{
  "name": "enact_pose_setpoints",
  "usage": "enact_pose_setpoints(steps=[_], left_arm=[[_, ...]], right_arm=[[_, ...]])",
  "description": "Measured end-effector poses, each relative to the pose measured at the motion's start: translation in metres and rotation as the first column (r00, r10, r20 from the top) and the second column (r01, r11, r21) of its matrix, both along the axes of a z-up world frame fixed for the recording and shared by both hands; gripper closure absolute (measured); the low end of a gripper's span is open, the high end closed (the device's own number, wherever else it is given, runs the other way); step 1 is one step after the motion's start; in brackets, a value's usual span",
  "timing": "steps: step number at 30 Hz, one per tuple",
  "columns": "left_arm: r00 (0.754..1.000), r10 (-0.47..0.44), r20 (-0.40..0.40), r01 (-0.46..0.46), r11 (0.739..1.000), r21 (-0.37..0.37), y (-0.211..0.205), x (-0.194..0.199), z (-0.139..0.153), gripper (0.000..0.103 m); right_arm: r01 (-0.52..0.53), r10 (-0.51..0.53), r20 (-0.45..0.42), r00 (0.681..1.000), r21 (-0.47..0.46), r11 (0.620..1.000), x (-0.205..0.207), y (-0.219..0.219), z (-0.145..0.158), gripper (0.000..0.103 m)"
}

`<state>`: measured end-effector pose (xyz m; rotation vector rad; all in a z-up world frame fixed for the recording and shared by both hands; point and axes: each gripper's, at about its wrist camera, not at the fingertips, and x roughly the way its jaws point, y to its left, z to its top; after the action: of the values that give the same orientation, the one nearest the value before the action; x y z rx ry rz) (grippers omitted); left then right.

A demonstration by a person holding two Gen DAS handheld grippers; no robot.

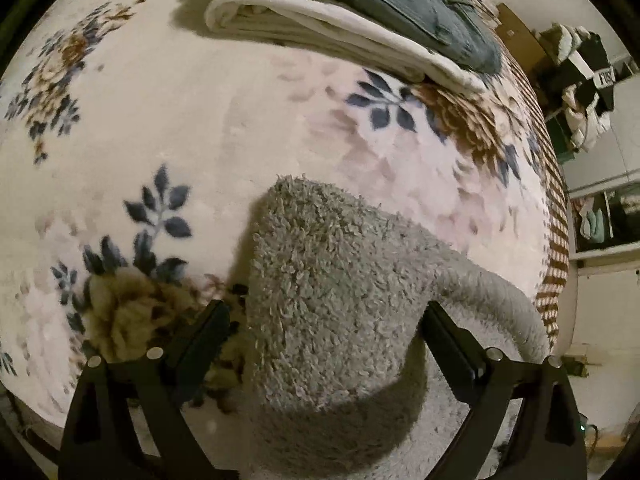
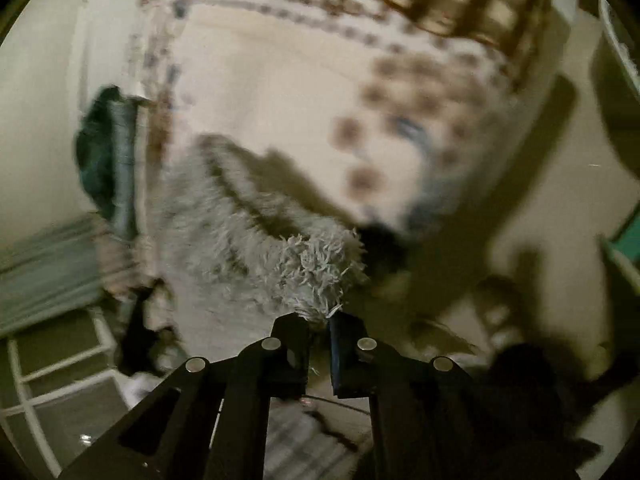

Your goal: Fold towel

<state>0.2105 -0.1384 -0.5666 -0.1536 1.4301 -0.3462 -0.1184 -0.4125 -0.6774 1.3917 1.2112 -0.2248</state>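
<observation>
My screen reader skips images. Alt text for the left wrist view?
A shaggy grey towel lies between the open left tool on a floral blanket. Folded white and grey-blue laundry sits beyond.

The shaggy grey towel with long looped pile (image 1: 332, 280) lies on a floral bedspread, one rounded end heaped up and the rest curving away to the right in a thick ridge along the bed's edge. In the right wrist view the same towel (image 2: 248, 248) runs diagonally, doubled over itself with a dark crease between the layers; its near tufted corner appears raised, though motion blur makes that uncertain.
</observation>
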Motion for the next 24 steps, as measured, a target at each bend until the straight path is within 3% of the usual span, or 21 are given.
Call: enact_pose_setpoints(steps=[1, 2, 3, 5, 9, 11, 17, 19, 20, 22, 24], left_arm=[[1.000, -0.010, 0.002, 0.010, 1.000, 0.005, -0.003, -0.001, 0.001, 0.005], [1.000, -0.015, 0.006, 0.015, 1.000, 0.007, -0.004, -0.002, 0.003, 0.005], [1.000, -0.022, 0.007, 0.022, 1.000, 0.008, -0.004, -0.003, 0.006, 0.005], [1.000, -0.022, 0.006, 0.022, 1.000, -0.010, -0.001, -0.002, 0.013, 0.005], [1.000, -0.003, 0.019, 0.004, 0.999, -0.043, 0.007, 0.004, 0.026, 0.005], [1.000, 0.011, 0.016, -0.010, 0.999, -0.041, 0.009, 0.010, 0.024, 0.005], [0.996, 0.057, -0.064, -0.063, 0.995, -0.084, 0.007, 0.031, -0.005, 0.005], [0.993, 0.068, -0.095, -0.076, 0.993, -0.087, 0.009, 0.038, -0.018, 0.005], [0.990, 0.080, -0.116, -0.091, 0.992, -0.091, 0.011, 0.042, -0.026, 0.005], [0.981, 0.114, -0.156, -0.130, 0.987, -0.096, 0.018, 0.049, -0.041, 0.005], [0.971, 0.138, -0.195, -0.161, 0.981, -0.108, 0.025, 0.053, -0.052, 0.005]], right_arm=[[-0.039, 0.038, -0.041, 0.998, -0.013, 0.999, 0.001, 0.000, -0.006, 0.095], [-0.079, 0.077, -0.073, 0.994, -0.020, 0.997, 0.007, 0.002, -0.010, 0.087], [-0.118, 0.115, -0.097, 0.989, -0.025, 0.993, 0.014, 0.003, -0.013, 0.070], [-0.188, 0.179, -0.112, 0.977, -0.077, 0.979, 0.029, 0.004, -0.002, 0.048], [-0.138, 0.151, 0.052, 0.987, -0.199, 0.970, 0.042, -0.012, 0.047, 0.026], [-0.108, 0.133, 0.118, 0.984, -0.197, 0.974, 0.056, -0.020, 0.052, 0.022], [-0.136, 0.151, 0.107, 0.983, -0.135, 0.981, 0.134, -0.033, 0.012, 0.022], [-0.143, 0.163, 0.129, 0.978, -0.152, 0.978, 0.164, -0.026, 0.004, 0.046], [-0.160, 0.186, 0.126, 0.975, -0.190, 0.969, 0.174, -0.022, 0.004, 0.068], [-0.189, 0.218, 0.082, 0.973, -0.272, 0.944, 0.190, -0.018, -0.004, 0.070], [-0.186, 0.209, 0.046, 0.977, -0.294, 0.937, 0.192, -0.020, -0.010, 0.070]])
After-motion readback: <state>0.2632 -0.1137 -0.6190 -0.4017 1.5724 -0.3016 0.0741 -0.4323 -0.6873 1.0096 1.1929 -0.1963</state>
